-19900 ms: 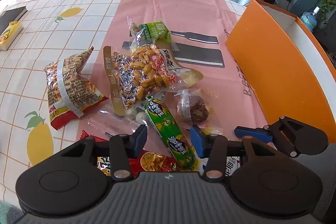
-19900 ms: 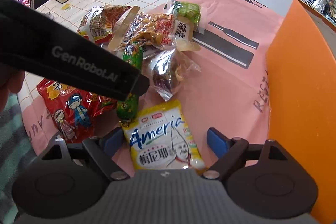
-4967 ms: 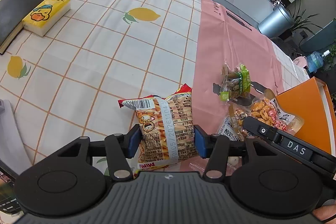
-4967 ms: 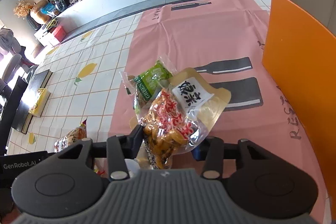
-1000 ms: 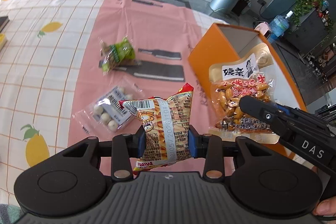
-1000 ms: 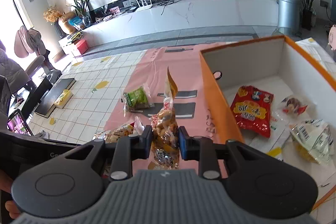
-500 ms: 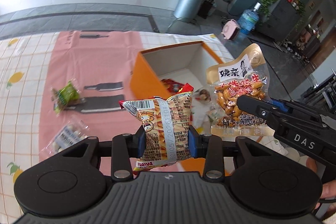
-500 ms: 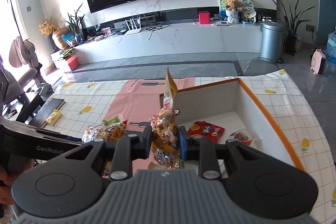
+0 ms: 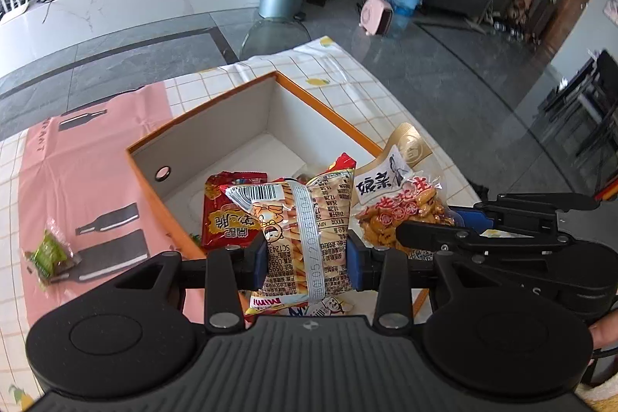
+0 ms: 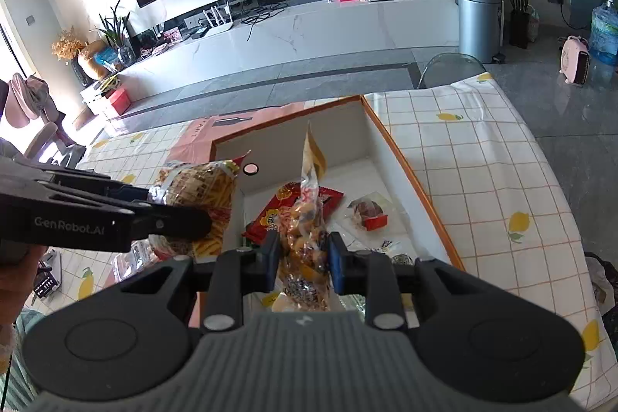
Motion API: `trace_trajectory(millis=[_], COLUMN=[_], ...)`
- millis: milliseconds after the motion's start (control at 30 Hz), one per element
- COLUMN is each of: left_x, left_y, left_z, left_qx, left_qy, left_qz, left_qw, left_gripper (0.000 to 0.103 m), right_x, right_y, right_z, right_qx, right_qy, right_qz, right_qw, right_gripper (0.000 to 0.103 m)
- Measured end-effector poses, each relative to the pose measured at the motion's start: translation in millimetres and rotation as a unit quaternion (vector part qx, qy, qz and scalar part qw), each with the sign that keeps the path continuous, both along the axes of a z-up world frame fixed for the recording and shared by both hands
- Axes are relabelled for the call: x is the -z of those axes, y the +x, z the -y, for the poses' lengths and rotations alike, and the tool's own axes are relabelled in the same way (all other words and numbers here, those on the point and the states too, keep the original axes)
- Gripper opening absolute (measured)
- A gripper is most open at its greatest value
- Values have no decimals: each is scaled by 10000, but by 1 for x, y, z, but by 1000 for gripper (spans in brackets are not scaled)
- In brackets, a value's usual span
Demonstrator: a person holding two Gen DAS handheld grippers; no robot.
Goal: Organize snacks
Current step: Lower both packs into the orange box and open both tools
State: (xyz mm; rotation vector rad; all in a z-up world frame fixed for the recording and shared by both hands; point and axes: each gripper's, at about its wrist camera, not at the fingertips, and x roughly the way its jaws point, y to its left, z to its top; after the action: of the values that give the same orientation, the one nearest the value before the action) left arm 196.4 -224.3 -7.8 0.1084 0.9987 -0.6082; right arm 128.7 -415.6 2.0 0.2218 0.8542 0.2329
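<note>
Left gripper (image 9: 308, 259) jaws clamping chip bag (image 9: 305, 219), right gripper (image 10: 303, 259) pinching peanut pack (image 10: 305, 230)

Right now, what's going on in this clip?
A person is sorting snacks into an orange box. The left gripper is shut on a bag of stick snacks and the right gripper on a peanut pack, both held over the box. A green packet lies on the pink mat.

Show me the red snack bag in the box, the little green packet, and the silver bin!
red snack bag (image 9: 228, 215), left wrist view, its printed front.
green packet (image 9: 48, 253), left wrist view, its green middle.
silver bin (image 10: 479, 22), right wrist view, its side wall.
</note>
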Motion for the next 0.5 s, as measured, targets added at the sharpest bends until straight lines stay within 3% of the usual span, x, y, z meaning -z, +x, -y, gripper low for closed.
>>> trace_trajectory(millis=[267,500], left_x=[36,63], left_y=[18,29], left_z=[31,44], left_qx=[543,1012], left_qy=[852,1435], left_qz=[-99,-326], left_qw=[9948,9839], left_gripper=[43,44], right_x=[32,57], right_y=[21,40], right_z=[14,13], right_qx=[-209,-671], right_qy=[218,266], right_qz=[-490,-941], right_qw=[9983,9929], right_gripper=[23,23])
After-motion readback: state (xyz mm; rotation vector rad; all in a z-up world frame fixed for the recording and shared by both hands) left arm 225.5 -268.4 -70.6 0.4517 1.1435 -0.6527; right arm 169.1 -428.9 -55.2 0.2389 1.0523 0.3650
